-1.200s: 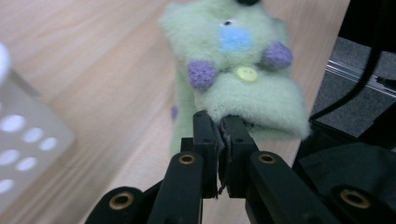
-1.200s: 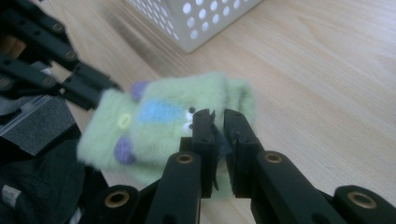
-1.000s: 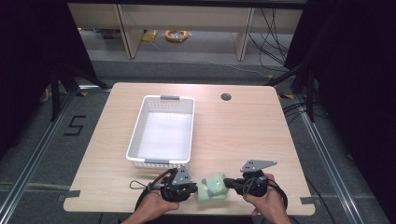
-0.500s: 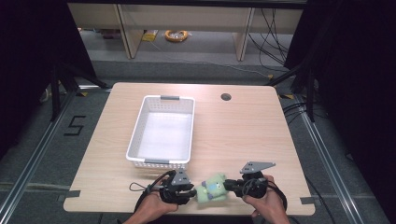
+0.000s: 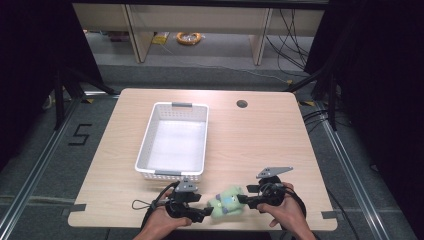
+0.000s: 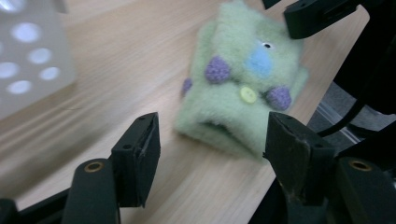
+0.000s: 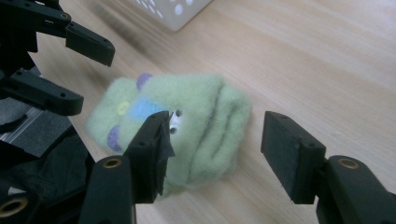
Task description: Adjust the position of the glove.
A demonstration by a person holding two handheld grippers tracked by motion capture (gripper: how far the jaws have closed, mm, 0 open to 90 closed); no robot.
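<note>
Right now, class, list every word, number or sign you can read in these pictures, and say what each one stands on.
"5": dark tape figure on the grey floor, left of the table.
No readable text on the green plush toy, the white basket or either gripper.

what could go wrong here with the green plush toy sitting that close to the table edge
The green plush toy lies near the table's front edge, so a nudge from either tongs might push it off. Both the left tongs and right tongs stand open around it from opposite sides, so they may bump each other when closing. The toy is soft, so a shallow pinch could grab only fuzz and slip before it reaches the white basket.
</note>
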